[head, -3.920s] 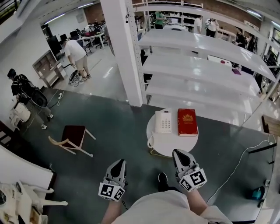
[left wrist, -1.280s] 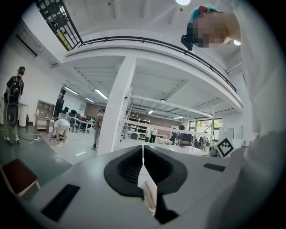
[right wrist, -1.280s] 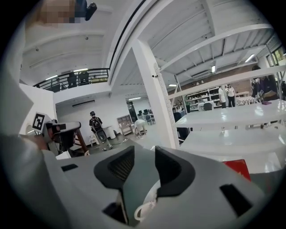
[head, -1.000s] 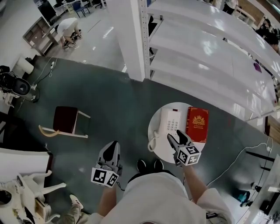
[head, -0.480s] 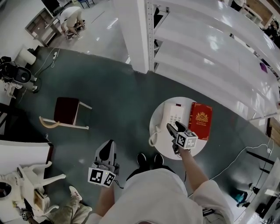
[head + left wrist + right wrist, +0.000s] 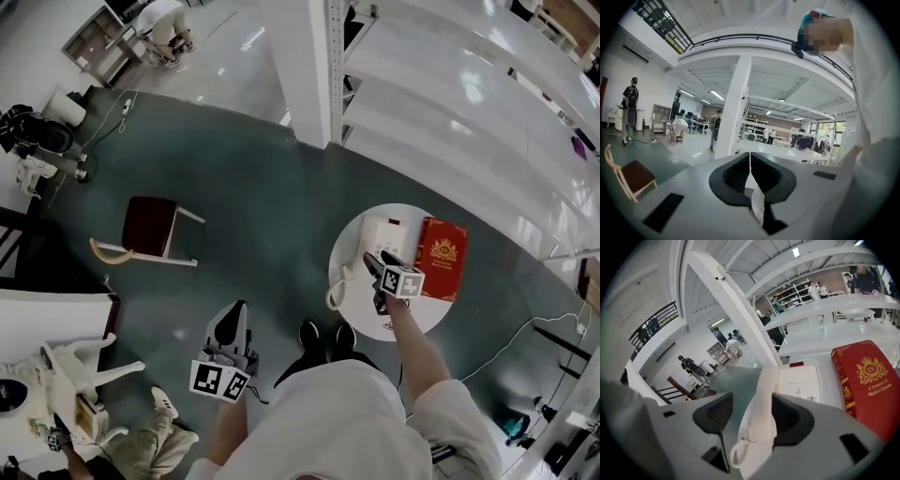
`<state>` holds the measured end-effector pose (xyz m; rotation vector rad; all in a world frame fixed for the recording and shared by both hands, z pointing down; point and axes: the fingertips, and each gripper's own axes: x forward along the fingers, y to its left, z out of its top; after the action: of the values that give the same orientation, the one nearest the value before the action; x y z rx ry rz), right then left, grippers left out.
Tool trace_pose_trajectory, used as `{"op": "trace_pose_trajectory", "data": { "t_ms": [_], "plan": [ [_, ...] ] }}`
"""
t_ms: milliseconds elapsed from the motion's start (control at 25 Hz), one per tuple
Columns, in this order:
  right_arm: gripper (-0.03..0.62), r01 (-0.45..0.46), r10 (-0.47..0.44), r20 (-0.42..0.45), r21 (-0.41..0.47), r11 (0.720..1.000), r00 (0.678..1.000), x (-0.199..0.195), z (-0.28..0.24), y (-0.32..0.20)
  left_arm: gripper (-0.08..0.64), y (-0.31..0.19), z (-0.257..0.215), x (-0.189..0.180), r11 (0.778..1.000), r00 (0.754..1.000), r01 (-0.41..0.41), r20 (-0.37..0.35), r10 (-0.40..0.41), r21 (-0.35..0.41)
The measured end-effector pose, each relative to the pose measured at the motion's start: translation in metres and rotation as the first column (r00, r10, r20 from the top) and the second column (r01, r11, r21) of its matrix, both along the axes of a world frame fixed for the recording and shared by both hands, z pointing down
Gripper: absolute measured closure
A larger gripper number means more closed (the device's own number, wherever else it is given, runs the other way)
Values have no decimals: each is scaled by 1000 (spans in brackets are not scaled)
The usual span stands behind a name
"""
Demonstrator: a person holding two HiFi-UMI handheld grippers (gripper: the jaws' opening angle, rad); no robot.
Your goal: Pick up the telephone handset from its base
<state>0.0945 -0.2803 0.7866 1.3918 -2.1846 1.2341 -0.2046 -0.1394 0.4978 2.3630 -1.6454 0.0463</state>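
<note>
Straddling the handset (image 6: 761, 394) lengthwise, our right claw (image 6: 751, 405) has its jaws wide apart, one on each long side, so that closing would pinch the narrow middle, not an end. We judge nothing is gripped yet: the handset lies close against the right jaw, while floor shows in a gap at the left jaw. It lies along the left side of the base (image 6: 802, 383) on the round table (image 6: 349, 246), and its coiled cord (image 6: 739, 451) hangs near the camera. Beside the base on the right, the red book (image 6: 865, 380) is clear of the claw. Our left claw (image 6: 232, 323) hangs low at our side, well away from the table, its jaws pressed together on nothing, since this lift looks like a job for one claw.
</note>
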Motion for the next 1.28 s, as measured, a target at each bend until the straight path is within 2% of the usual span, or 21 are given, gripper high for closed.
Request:
{"op": "trace_pose_trajectory", "data": {
  "t_ms": [400, 600, 680, 960, 1280],
  "plan": [
    [325, -14, 17, 43, -70, 997, 999, -5, 34, -22, 537, -1, 11, -2, 999, 1000, 13, 7, -13, -37],
    [334, 19, -17, 25, -87, 996, 1000, -8, 47, -25, 537, 0, 16, 4, 999, 998, -3, 58, 6, -49],
    [334, 16, -13, 34, -92, 996, 999, -9, 50, -26, 537, 0, 18, 5, 999, 998, -5, 56, 8, -52],
    [339, 24, -17, 68, -104, 994, 998, -19, 54, -31, 537, 8, 26, -6, 996, 998, 55, 44, -52, -71],
    [370, 9, 0, 73, -128, 992, 997, -19, 66, -37, 537, 19, 32, -15, 992, 996, 86, 38, -82, -97]
  ]
}}
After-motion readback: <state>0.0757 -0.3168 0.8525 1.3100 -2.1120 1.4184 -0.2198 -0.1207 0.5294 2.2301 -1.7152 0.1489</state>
